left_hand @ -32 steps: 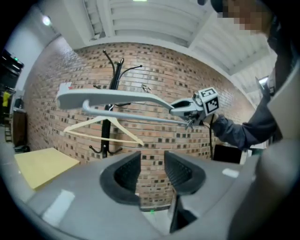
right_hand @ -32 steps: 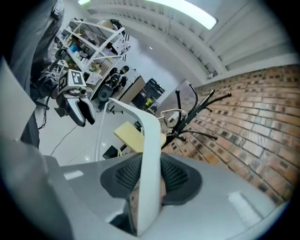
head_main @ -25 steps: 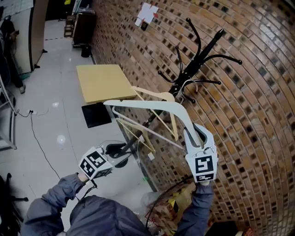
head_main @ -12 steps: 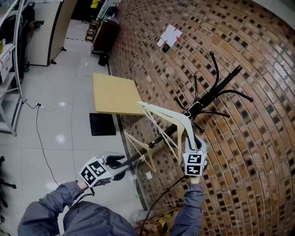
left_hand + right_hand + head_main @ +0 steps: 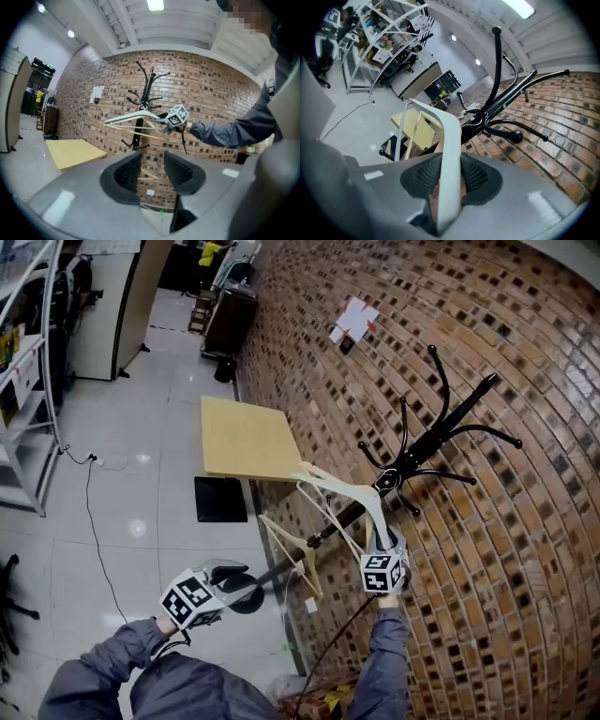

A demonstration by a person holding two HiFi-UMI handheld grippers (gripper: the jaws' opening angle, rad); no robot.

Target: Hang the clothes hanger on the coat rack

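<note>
The black coat rack (image 5: 441, 432) stands against the brick wall, its pegs fanned out near the top. My right gripper (image 5: 380, 545) is shut on one arm of the white hanger (image 5: 352, 495), which lies close along the rack's pole. In the right gripper view the white hanger (image 5: 450, 136) runs up between the pads toward the coat rack (image 5: 501, 101). Its wire hook sits by the rack's hub; whether it rests on a peg I cannot tell. My left gripper (image 5: 239, 576) hangs lower left, open and empty. The left gripper (image 5: 152, 174) faces the white hanger (image 5: 133, 117).
Two wooden hangers (image 5: 291, 554) hang low on the rack's pole. A yellow tabletop (image 5: 246, 439) stands against the wall behind it, with a black mat (image 5: 220, 500) on the tiled floor below. A cable (image 5: 94, 521) trails across the floor and shelving (image 5: 28, 399) stands at far left.
My right gripper has carried the white hanger down and in toward the rack's pole. The left gripper has sunk slightly and stays open. The head view has swung toward the wall.
</note>
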